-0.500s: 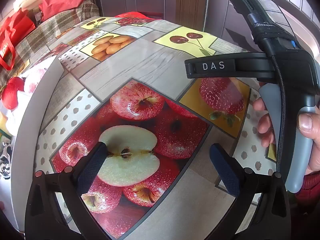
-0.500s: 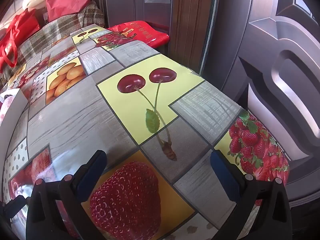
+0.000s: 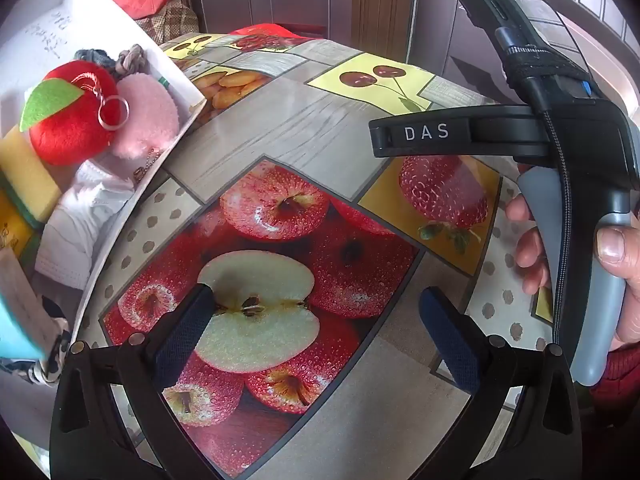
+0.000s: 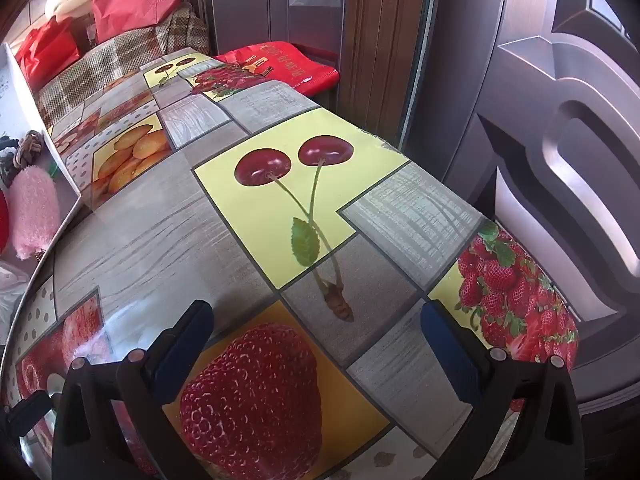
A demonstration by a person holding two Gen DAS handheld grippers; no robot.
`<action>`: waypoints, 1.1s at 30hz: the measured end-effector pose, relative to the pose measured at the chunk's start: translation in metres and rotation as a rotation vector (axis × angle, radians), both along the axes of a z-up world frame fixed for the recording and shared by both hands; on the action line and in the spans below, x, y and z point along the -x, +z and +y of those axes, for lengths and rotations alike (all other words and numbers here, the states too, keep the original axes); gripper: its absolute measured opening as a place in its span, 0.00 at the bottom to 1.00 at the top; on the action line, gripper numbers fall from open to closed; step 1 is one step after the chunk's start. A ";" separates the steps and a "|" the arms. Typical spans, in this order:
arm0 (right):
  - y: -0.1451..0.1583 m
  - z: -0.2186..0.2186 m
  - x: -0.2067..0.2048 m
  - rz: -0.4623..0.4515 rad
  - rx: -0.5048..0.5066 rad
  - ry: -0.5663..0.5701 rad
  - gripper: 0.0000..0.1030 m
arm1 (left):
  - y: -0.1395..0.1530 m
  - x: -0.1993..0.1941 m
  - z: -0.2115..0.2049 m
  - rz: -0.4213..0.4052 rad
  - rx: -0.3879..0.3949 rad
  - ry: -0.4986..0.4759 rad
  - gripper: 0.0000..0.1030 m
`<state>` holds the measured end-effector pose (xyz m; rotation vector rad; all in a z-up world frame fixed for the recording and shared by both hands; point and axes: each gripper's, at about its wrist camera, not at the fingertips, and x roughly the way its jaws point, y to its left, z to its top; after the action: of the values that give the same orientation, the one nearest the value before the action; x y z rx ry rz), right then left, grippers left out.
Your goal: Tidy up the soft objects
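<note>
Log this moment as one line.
left gripper: open, empty | right gripper: open, empty | plush apple, pink puff: in white box

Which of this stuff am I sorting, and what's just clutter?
For the job: plush apple, pink puff, sponge, white cloth, knotted rope, all in the white box.

Lying about: red bag, plaid cushion.
</note>
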<state>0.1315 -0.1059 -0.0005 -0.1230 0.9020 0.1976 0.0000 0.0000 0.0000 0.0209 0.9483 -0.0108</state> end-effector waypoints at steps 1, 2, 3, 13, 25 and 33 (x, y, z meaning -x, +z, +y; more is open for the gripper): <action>0.000 0.000 0.000 0.000 -0.001 0.000 1.00 | 0.000 0.000 0.000 0.000 0.000 0.000 0.99; 0.000 0.000 0.000 0.000 0.000 0.000 1.00 | 0.000 0.000 0.000 0.000 0.000 -0.001 0.99; 0.000 0.000 0.000 0.000 0.000 0.000 1.00 | 0.000 0.000 0.000 0.000 0.000 -0.001 0.99; 0.000 0.000 0.000 0.000 0.000 0.000 1.00 | 0.001 0.001 0.001 0.000 0.001 0.000 0.99; 0.000 0.000 0.000 0.000 0.000 0.000 1.00 | -0.001 0.000 -0.001 0.001 0.000 0.000 0.99; 0.000 0.001 0.000 0.000 0.000 0.000 1.00 | -0.001 0.001 -0.001 0.000 0.001 0.000 0.99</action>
<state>0.1315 -0.1054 -0.0005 -0.1230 0.9023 0.1974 -0.0007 -0.0006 -0.0008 0.0205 0.9485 -0.0114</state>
